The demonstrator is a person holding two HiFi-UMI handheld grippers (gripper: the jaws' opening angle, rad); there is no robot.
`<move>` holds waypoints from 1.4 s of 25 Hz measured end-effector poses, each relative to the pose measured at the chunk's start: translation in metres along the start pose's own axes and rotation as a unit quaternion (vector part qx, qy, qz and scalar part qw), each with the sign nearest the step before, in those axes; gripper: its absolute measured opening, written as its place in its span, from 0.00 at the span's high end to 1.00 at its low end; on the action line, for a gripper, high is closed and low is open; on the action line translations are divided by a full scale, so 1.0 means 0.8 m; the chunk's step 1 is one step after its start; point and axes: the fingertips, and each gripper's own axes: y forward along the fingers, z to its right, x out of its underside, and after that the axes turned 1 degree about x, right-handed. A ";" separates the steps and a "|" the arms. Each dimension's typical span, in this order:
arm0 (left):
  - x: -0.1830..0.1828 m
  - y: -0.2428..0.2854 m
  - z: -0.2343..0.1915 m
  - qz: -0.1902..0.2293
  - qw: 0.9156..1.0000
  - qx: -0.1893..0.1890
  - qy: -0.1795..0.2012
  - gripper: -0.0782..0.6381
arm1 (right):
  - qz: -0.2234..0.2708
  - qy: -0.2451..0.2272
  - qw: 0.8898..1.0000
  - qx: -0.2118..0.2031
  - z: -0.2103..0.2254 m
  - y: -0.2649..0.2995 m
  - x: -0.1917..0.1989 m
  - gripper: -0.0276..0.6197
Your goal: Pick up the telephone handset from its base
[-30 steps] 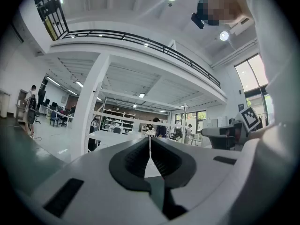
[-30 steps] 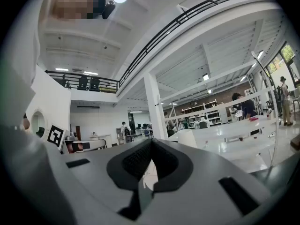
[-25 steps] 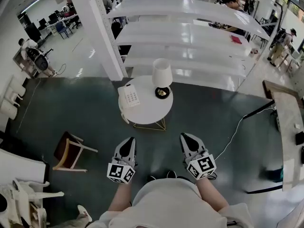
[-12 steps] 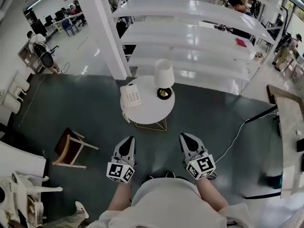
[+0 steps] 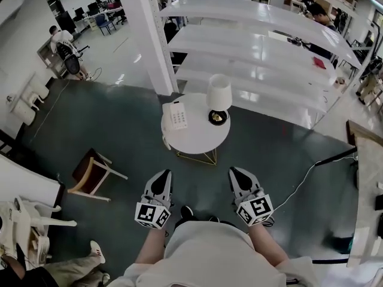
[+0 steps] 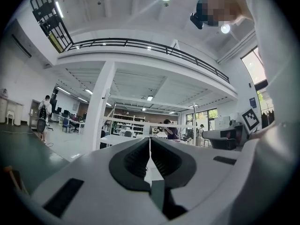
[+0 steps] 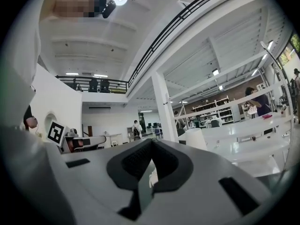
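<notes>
A white telephone (image 5: 178, 115) with its handset (image 5: 167, 117) lying on the base sits at the left part of a small round white table (image 5: 197, 141). A white-shaded lamp (image 5: 219, 96) stands to its right, and its shade (image 7: 195, 138) also shows in the right gripper view. My left gripper (image 5: 163, 175) and right gripper (image 5: 237, 171) are held side by side well short of the table, pointing toward it. Both are shut with nothing in them: the left gripper (image 6: 150, 138) and the right gripper (image 7: 151, 142) show their jaws closed together.
A wooden chair (image 5: 91, 176) stands on the dark floor to the left. A white pillar (image 5: 149, 34) and long white tables (image 5: 257, 46) lie beyond the round table. A white cable (image 5: 302, 175) crosses the floor at right, near a wooden table (image 5: 366, 160).
The head view has shifted: the round table with the telephone now sits a little lower and further right in the picture. Both grippers keep their places and stay shut.
</notes>
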 end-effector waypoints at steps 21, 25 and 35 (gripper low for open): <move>0.005 0.074 -0.175 0.001 0.999 -0.038 -0.014 0.86 | -0.029 -0.003 0.999 -0.040 -0.006 0.205 0.019 0.95; -0.005 0.099 -0.236 -0.003 0.999 -0.039 -0.013 0.86 | -0.028 -0.005 0.999 -0.038 -0.010 0.271 0.011 0.94; -0.033 0.152 -0.376 0.003 0.999 -0.032 0.004 0.86 | -0.028 -0.014 0.999 -0.034 -0.024 0.416 0.000 0.94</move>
